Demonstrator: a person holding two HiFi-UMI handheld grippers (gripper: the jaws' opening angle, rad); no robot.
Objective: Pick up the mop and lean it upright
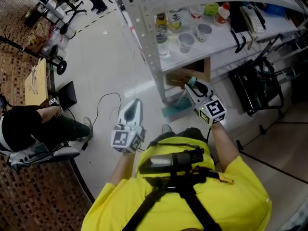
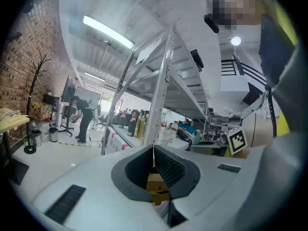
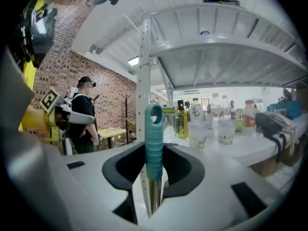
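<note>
1. The right gripper has its jaws pressed onto the mop handle. They pinch it just under the ribbed teal grip, where the bare metal shaft begins.
2. In the right gripper view the handle stands upright between the jaws. Its teal hanging loop pokes above them, in front of the white shelf post.
3. From the head view, the right gripper is held out ahead of the person, close to the metal shelving unit. The teal handle tip shows at its nose.
4. Below that gripper a teal mop head lies on the pale floor, beside the foot of the shelf post. The shaft between head and handle is mostly hidden by the gripper.
5. The left gripper hangs well apart from the mop, out over open floor to the person's left.
6. In its own view the left gripper has its jaws pressed together along a thin seam, with nothing held between them.
7. The shelf carries clear cups and bottles; a black phone handset lies at its right end.
8. A person in black sits at the left edge of the floor.
</note>
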